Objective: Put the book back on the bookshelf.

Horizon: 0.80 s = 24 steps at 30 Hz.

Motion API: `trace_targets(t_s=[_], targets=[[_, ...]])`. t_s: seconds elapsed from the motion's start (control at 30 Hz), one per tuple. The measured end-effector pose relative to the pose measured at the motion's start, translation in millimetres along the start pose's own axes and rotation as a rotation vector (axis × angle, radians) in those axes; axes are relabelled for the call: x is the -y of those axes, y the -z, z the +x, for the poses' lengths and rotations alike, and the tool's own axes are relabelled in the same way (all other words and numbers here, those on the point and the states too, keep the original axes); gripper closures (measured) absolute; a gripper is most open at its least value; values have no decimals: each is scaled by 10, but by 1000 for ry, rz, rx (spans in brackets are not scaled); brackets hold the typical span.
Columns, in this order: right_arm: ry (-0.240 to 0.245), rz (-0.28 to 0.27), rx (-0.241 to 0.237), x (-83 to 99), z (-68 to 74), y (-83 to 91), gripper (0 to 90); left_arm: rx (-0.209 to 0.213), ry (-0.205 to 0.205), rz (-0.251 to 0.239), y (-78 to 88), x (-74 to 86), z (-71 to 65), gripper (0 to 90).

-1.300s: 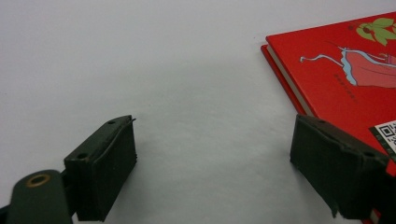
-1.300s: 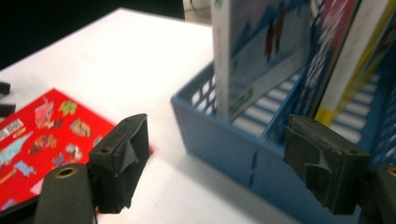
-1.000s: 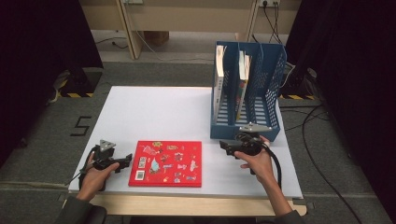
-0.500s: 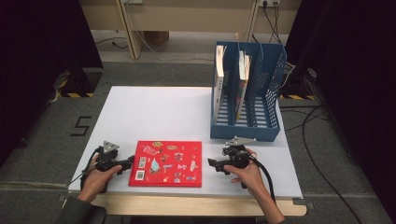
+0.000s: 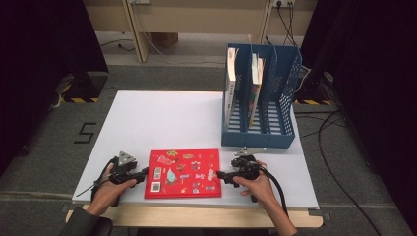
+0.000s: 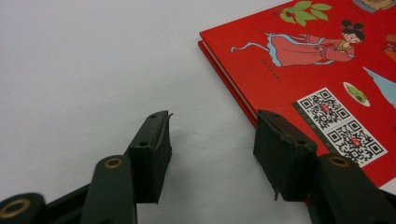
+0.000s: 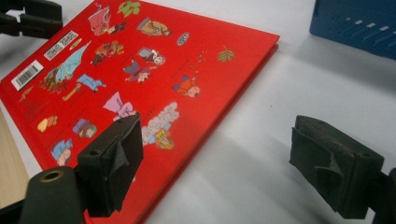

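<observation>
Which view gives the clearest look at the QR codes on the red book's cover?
The left gripper view: the red book lies close, and its two QR codes show sharp. In the high view the book is whole, but the codes are small pale squares. The right gripper view shows the cover with a barcode sticker; no QR codes are legible there.

Both grippers were black; the left gripper (image 5: 143,173) carried a grey three-cornered plate (image 5: 126,158). The right gripper (image 5: 221,175) trailed a black cable (image 5: 279,189). Brass rivets on the arms, dark sleeve (image 5: 81,224) at left.

A black number 5 (image 5: 86,132) is marked on the floor left of the table. The red book (image 5: 183,173) carries QR codes (image 6: 341,125) and a barcode (image 7: 27,74); its small print is unreadable.
</observation>
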State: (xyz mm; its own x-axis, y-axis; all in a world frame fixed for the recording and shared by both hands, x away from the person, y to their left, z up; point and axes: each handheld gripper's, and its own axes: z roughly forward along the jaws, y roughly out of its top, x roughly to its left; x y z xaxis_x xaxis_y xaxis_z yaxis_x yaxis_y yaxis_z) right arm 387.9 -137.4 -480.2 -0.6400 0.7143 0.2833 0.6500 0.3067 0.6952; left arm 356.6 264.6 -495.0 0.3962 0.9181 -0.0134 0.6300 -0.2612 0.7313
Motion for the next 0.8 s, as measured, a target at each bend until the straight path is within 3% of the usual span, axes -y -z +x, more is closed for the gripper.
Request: trace_targets(t_s=[0.13,0.37,0.47,0.53,0.57,0.63,0.73,0.8], targets=[[3,-4,-10,17,-16,-15,187,41,-29,7,-1,-8,-113,477],[-33,0,-7,44,-34,-61,183,87,-58,10,-12,-1,-213,361],[-51,-18,-3,50,-24,-89,169,75,-55,14,-7,6,-213,326],[-56,-27,9,52,2,-108,163,74,-48,29,1,16,-186,202],[-55,-38,16,59,16,-122,160,86,-31,29,9,22,-183,182],[-59,-52,27,73,47,-141,153,81,-32,16,33,24,-203,174],[-81,-74,55,93,94,-157,151,46,-65,6,42,25,-251,168],[-91,-91,76,117,134,-168,146,49,-54,5,42,31,-252,167]])
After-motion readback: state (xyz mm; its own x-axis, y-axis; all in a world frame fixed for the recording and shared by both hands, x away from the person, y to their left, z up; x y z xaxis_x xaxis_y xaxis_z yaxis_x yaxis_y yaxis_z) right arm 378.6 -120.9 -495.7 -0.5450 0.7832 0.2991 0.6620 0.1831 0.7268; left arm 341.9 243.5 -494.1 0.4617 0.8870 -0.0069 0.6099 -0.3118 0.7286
